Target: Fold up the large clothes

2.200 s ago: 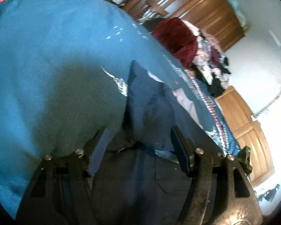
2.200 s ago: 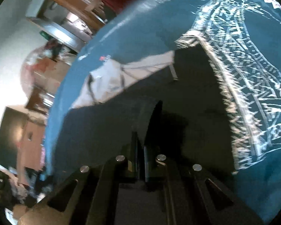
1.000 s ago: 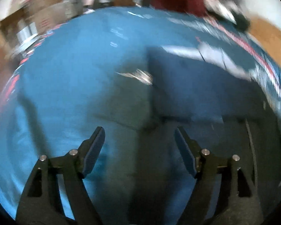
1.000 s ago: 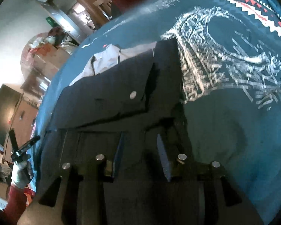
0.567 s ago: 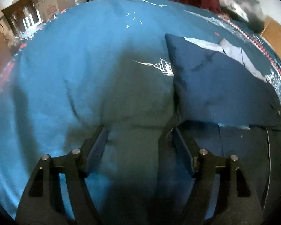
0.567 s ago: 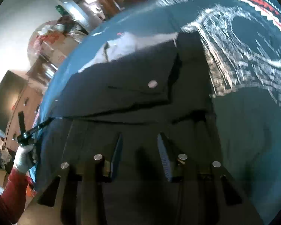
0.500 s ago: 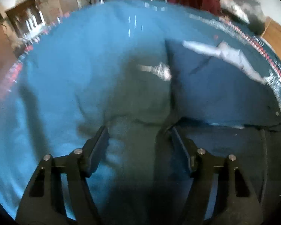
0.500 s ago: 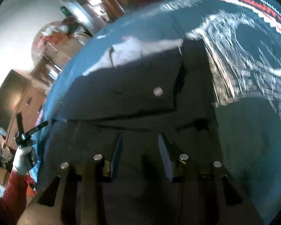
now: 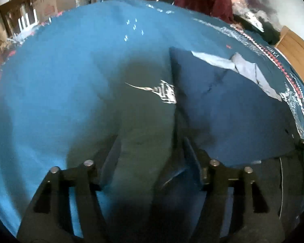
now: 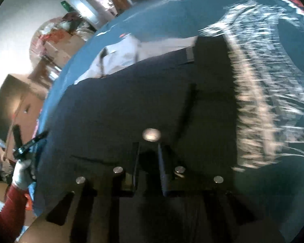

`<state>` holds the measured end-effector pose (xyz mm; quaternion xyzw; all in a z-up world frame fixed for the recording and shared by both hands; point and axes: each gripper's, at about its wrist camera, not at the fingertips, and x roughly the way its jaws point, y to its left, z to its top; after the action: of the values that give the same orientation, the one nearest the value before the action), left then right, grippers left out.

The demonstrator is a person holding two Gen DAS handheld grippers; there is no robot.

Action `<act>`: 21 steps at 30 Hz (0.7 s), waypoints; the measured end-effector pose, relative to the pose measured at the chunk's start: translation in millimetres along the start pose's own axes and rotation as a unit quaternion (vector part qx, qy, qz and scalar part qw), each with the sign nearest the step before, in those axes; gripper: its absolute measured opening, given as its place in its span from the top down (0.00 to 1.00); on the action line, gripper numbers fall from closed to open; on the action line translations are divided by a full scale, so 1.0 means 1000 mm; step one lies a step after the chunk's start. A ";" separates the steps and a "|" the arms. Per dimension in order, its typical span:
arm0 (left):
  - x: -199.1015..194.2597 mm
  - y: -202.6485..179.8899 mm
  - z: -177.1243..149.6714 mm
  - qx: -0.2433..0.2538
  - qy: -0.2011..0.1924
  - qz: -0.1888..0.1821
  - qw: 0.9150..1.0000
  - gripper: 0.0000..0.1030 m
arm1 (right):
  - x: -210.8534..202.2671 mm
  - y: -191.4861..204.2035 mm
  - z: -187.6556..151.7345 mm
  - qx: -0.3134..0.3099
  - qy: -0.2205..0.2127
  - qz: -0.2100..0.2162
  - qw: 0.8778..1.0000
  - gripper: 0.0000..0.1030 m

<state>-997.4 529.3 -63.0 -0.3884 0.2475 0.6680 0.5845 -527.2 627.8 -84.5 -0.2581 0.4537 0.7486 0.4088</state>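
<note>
Grip-wise, the left gripper (image 9: 150,154) is spread wide over the garment's near-left edge, gripping nothing; the right gripper (image 10: 148,158) is only narrowly parted, nothing pinched. Both layers should be caught before lifting. The navy garment (image 9: 229,109), half-folded with pale lining showing at its far side, is laid on the teal blanket (image 9: 60,70).

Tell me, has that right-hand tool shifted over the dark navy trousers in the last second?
Yes. The right tool has slid forward over the dark navy trousers: their silver button now sits just beyond its tips, and its jaws stand narrower.
</note>
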 end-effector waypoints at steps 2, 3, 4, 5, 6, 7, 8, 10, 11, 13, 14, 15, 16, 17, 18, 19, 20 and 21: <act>-0.003 0.010 -0.004 0.007 0.007 0.053 0.999 0.37 | -0.022 -0.010 -0.007 0.014 -0.012 -0.025 1.000 0.71; -0.008 0.018 -0.006 -0.005 0.010 0.067 0.998 0.37 | -0.037 -0.010 -0.013 0.018 -0.018 -0.024 0.999 0.64; -0.013 0.018 -0.007 -0.018 0.009 0.061 0.998 0.37 | -0.053 -0.008 -0.023 0.015 -0.023 -0.019 0.999 0.61; -0.025 0.020 -0.011 -0.027 0.004 0.049 0.998 0.36 | -0.069 -0.003 -0.035 0.008 -0.025 -0.014 1.000 0.53; -0.039 0.017 -0.018 -0.022 -0.004 0.033 0.999 0.33 | -0.080 -0.001 -0.045 0.004 -0.024 -0.011 1.000 0.49; -0.051 0.010 -0.026 -0.011 -0.008 0.007 1.000 0.30 | -0.094 0.001 -0.062 0.003 -0.021 -0.006 1.000 0.48; -0.061 0.006 -0.038 -0.002 -0.005 -0.018 1.000 0.24 | -0.106 0.000 -0.081 0.008 -0.014 0.006 1.000 0.48; -0.071 0.005 -0.060 0.006 0.014 -0.069 0.997 0.20 | -0.126 -0.012 -0.121 0.034 0.002 0.012 0.999 0.48; -0.071 0.009 -0.074 -0.005 0.032 -0.094 0.995 0.20 | -0.131 -0.018 -0.137 0.044 0.010 0.008 0.999 0.48; -0.072 0.019 -0.097 -0.036 0.047 -0.123 0.991 0.21 | -0.135 -0.033 -0.166 0.078 0.031 0.005 0.996 0.47; -0.076 0.026 -0.106 -0.053 0.043 -0.139 0.988 0.21 | -0.137 -0.038 -0.182 0.095 0.038 0.012 0.995 0.47; -0.081 0.031 -0.110 -0.068 0.036 -0.154 0.985 0.21 | -0.140 -0.037 -0.192 0.102 0.037 0.018 0.994 0.47; -0.085 0.034 -0.111 -0.078 0.033 -0.163 0.983 0.21 | -0.143 -0.035 -0.198 0.104 0.033 0.017 0.994 0.47; -0.088 0.035 -0.114 -0.084 0.031 -0.170 0.981 0.20 | -0.147 -0.031 -0.203 0.103 0.026 0.013 0.994 0.47; -0.090 0.034 -0.116 -0.082 0.031 -0.172 0.981 0.20 | -0.149 -0.027 -0.205 0.101 0.021 0.009 0.995 0.46; -0.093 0.030 -0.120 -0.078 0.032 -0.167 0.982 0.20 | -0.152 -0.021 -0.205 0.096 0.012 -0.003 0.995 0.46; -0.094 0.024 -0.118 -0.069 0.031 -0.156 0.985 0.20 | -0.154 -0.011 -0.204 0.085 0.004 -0.010 0.996 0.46; -0.096 0.018 -0.117 -0.059 0.028 -0.151 0.986 0.20 | -0.155 -0.004 -0.202 0.078 -0.004 -0.016 0.997 0.46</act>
<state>-986.9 377.4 -54.4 -0.4737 0.1627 0.5740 0.6478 -438.1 389.9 -60.5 -0.2293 0.5048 0.7055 0.4416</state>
